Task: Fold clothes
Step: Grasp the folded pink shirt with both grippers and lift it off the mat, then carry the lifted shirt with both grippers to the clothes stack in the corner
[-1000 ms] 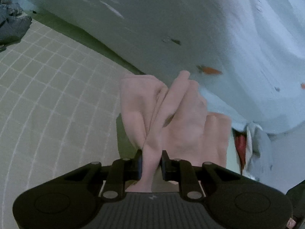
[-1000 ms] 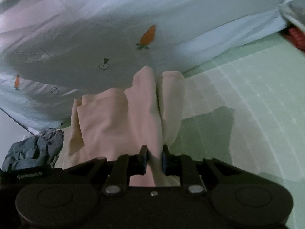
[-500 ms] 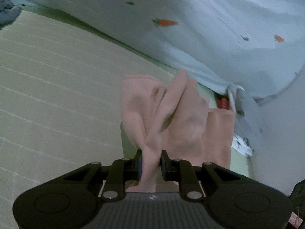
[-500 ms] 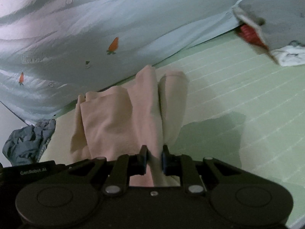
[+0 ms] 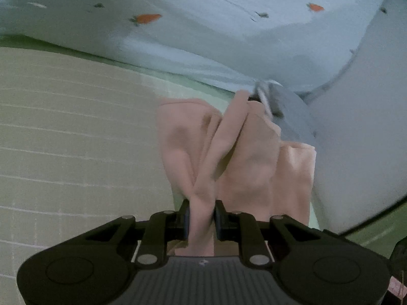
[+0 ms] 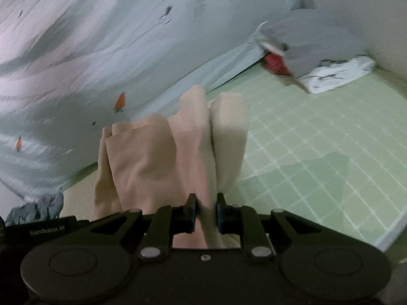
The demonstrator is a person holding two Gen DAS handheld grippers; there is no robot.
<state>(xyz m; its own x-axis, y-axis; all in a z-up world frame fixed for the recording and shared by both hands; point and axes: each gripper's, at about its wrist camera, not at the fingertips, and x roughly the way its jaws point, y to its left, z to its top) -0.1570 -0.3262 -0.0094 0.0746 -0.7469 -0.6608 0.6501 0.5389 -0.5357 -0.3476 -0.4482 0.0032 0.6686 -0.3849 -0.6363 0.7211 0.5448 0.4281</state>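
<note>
Swung rightward, both tongs, left (image 5: 202,216) and right (image 6: 205,209), stay clenched on the pink garment (image 6: 162,157).

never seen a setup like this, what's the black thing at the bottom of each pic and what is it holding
The black shape is a hand-held gripper with two fingers; a person carries one in each hand. A fisheye camera on each looks forward along its fingers, hence the curved view.

One picture is from the left gripper, the other from the right gripper. Both are shut on the same pink garment, which hangs bunched between them.

Below lies a green grid mat. Behind it is a pale blue sheet with carrot prints. At the far corner lie a grey cloth, something red and a white printed cloth; a blue-grey bundle sits at the other end.
</note>
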